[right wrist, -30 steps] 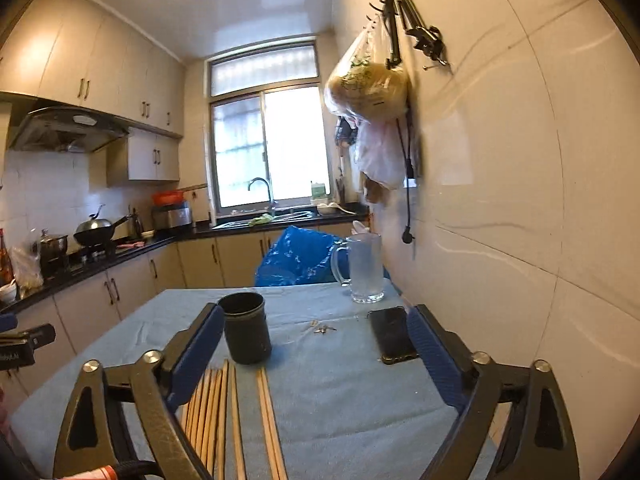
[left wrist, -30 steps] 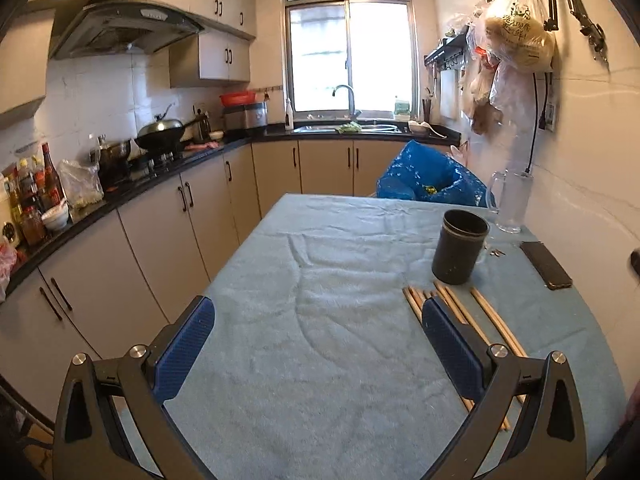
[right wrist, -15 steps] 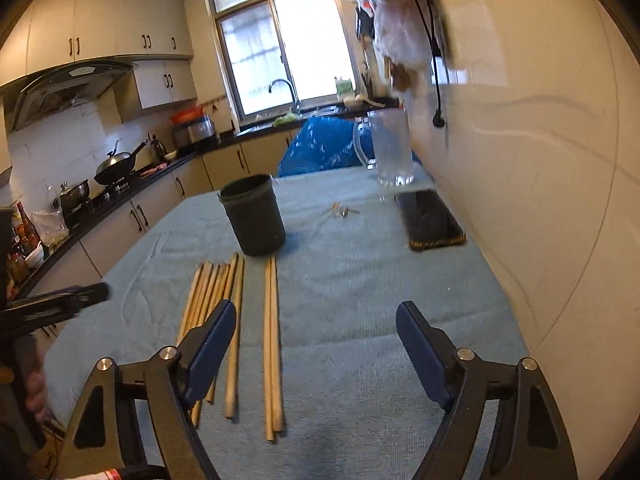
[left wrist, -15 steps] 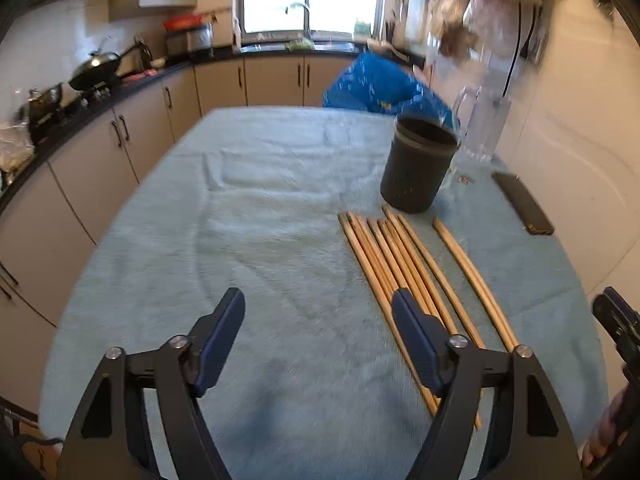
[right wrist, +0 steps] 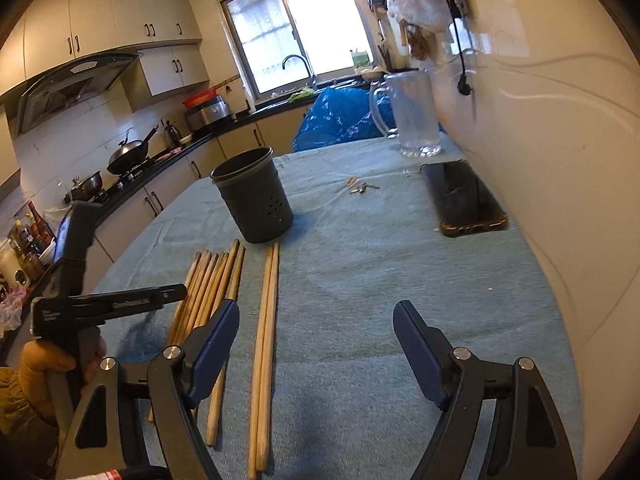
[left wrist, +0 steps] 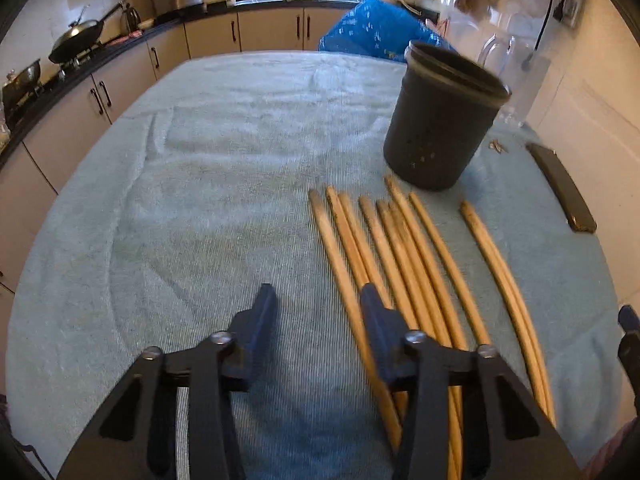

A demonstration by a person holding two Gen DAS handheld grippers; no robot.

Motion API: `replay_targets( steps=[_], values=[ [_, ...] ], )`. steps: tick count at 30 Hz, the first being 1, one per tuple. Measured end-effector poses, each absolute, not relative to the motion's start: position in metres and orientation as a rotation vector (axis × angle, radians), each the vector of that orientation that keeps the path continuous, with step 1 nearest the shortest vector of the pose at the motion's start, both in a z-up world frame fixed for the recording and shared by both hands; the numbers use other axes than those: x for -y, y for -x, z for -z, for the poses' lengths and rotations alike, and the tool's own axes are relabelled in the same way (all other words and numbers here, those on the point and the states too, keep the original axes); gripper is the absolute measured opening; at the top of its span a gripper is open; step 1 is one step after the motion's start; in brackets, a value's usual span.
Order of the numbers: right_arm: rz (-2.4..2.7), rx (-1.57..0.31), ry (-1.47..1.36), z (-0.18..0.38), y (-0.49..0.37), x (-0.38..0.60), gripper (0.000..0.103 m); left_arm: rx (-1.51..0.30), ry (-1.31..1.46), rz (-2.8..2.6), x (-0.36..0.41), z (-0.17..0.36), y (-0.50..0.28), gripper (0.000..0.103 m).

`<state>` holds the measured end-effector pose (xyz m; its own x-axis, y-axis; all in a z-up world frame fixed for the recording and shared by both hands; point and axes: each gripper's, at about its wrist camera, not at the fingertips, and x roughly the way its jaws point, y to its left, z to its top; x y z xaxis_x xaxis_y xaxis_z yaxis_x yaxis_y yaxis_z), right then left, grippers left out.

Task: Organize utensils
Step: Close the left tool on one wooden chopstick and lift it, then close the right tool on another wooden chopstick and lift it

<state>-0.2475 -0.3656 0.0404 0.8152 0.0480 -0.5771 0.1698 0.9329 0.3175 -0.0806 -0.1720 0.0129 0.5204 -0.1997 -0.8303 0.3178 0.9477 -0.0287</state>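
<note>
Several wooden chopsticks lie side by side on the blue-green table towel, in front of a dark perforated utensil holder that stands upright and looks empty. My left gripper is open and low over the towel, its right finger beside the leftmost chopsticks, holding nothing. In the right wrist view the chopsticks, a separate pair and the holder show. My right gripper is wide open above the towel, right of the pair. The left gripper shows at the left.
A black phone lies by the right wall, with keys and a glass pitcher behind it. A blue bag sits past the table's far edge. Kitchen counters and a stove run along the left.
Both grippers have dropped and moved forward toward the chopsticks. My left gripper's jaws have narrowed and now sit beside the leftmost chopsticks. The right gripper stays wide open.
</note>
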Motion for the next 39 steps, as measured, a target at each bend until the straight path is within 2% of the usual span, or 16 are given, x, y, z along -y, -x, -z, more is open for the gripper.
replay_targets(
  steps=[8,9,10,12,15,17,20,22,23,25,27,30,33,39],
  values=[
    [0.017,-0.641,-0.408,-0.029,0.236,0.372,0.083,-0.973,-0.187,0.271,0.176,-0.009,0.084,0.03],
    [0.009,-0.649,-0.415,-0.028,0.235,0.371,0.083,-0.973,-0.197,0.27,0.178,-0.009,0.082,0.023],
    [-0.001,-0.658,-0.42,-0.027,0.233,0.371,0.083,-0.978,-0.207,0.271,0.181,-0.01,0.08,0.012],
    [-0.019,-0.675,-0.414,-0.026,0.229,0.369,0.083,-0.991,-0.23,0.259,0.186,-0.011,0.075,0.007],
    [-0.052,-0.731,-0.37,-0.026,0.22,0.362,0.083,-1.017,-0.189,0.262,0.181,-0.013,0.071,0.007],
    [-0.074,-0.771,-0.338,-0.024,0.213,0.357,0.078,-1.031,-0.157,0.248,0.169,-0.015,0.072,0.007],
    [-0.108,-0.825,-0.268,-0.025,0.197,0.344,0.065,-1.036,-0.14,0.201,0.14,-0.016,0.075,0.007],
    [-0.119,-0.842,-0.235,-0.023,0.188,0.336,0.052,-1.049,-0.114,0.183,0.119,-0.015,0.077,0.007],
    [-0.125,-0.855,-0.223,-0.022,0.183,0.331,0.05,-1.049,-0.104,0.185,0.111,-0.015,0.078,0.007],
    [-0.137,-0.868,-0.204,-0.023,0.176,0.321,0.038,-1.048,-0.093,0.194,0.099,-0.016,0.08,0.007],
    [-0.169,-0.87,-0.187,-0.026,0.17,0.309,0.037,-1.046,-0.082,0.214,0.091,-0.017,0.08,0.007],
    [-0.195,-0.901,-0.173,-0.024,0.155,0.293,0.026,-1.042,-0.072,0.258,0.088,-0.016,0.08,0.007],
    [-0.138,-0.954,-0.108,-0.015,0.136,0.28,0.02,-1.056,-0.06,0.309,0.086,-0.016,0.077,0.007],
    [-0.036,-1.044,-0.093,-0.013,0.108,0.281,0.019,-1.149,-0.023,0.407,0.083,-0.018,0.057,0.007]
  ],
)
